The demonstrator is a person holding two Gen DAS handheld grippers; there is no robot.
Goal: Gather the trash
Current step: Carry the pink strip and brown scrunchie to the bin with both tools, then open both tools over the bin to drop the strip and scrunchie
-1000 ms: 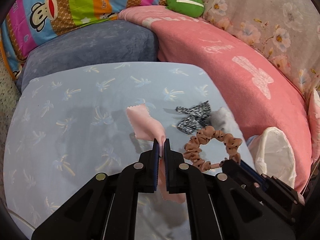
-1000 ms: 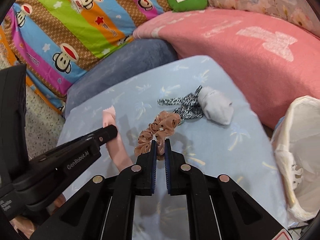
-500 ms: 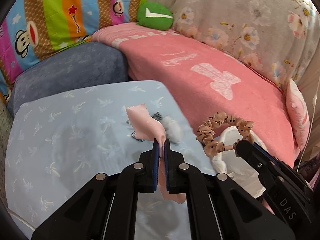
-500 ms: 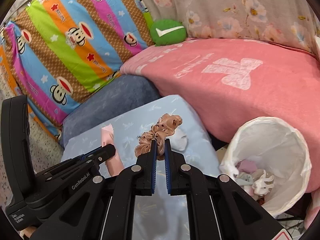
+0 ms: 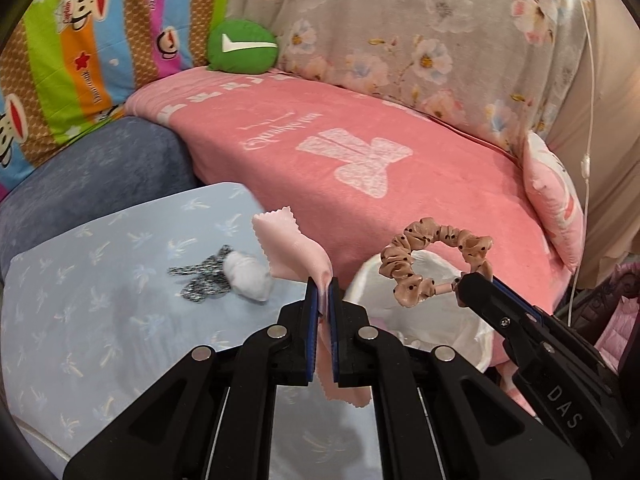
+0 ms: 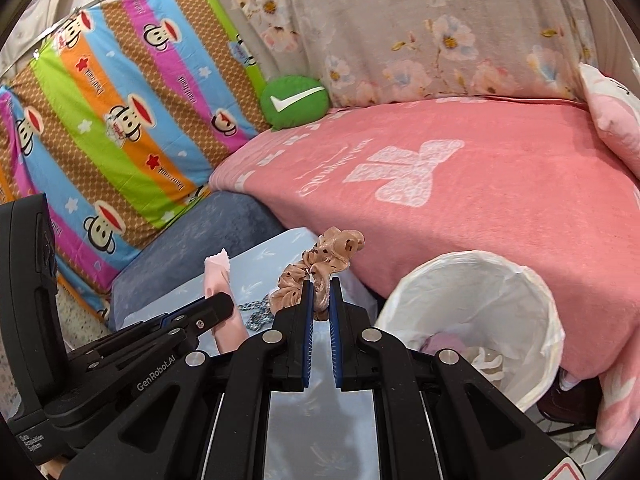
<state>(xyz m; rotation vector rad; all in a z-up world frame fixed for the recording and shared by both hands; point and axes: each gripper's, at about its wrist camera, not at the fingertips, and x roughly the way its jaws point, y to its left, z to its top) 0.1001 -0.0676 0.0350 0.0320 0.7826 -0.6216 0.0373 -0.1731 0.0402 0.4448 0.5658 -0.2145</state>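
Pink dominates the left wrist view: a pink blanket (image 5: pixel 400 168) with a pale bow print spreads over the couch behind, with a floral cover (image 5: pixel 420 40) above it, a green round cushion (image 5: pixel 242 46) at its far corner and a striped monkey-print pillow (image 5: pixel 80 40) to the left. Nearer lies a light blue sheet (image 5: pixel 100 300) with a palm pattern, and on it a black-and-white patterned scrap (image 5: pixel 204 280) touches a white wad (image 5: pixel 248 276). The left gripper (image 5: pixel 323 292) is pinched on a pink cloth (image 5: pixel 292 252) with zigzag-cut edges; the cloth curls up and back from the fingertips and a tail of it hangs below between the jaws. To the right, the right gripper (image 5: pixel 466 282) holds a tan dotted scrunchie (image 5: pixel 432 260) by a thin part, the loop arching over the rim of a white-lined bin (image 5: pixel 372 276).

From the right wrist view, the same blanket (image 6: pixel 460 200), cushion (image 6: pixel 295 101) and monkey pillow (image 6: pixel 120 120) fill the back. The right gripper (image 6: pixel 319 292) is nearly closed on the scrunchie (image 6: pixel 320 264), which bunches up above and left of the fingertips. The bin (image 6: pixel 532 280) stands just right of the fingers, its mouth unblocked, with pale crumpled scraps (image 6: pixel 480 356) inside. At left, the left gripper (image 6: pixel 218 306) carries the pink cloth (image 6: pixel 218 276) over the blue sheet (image 6: pixel 264 260).
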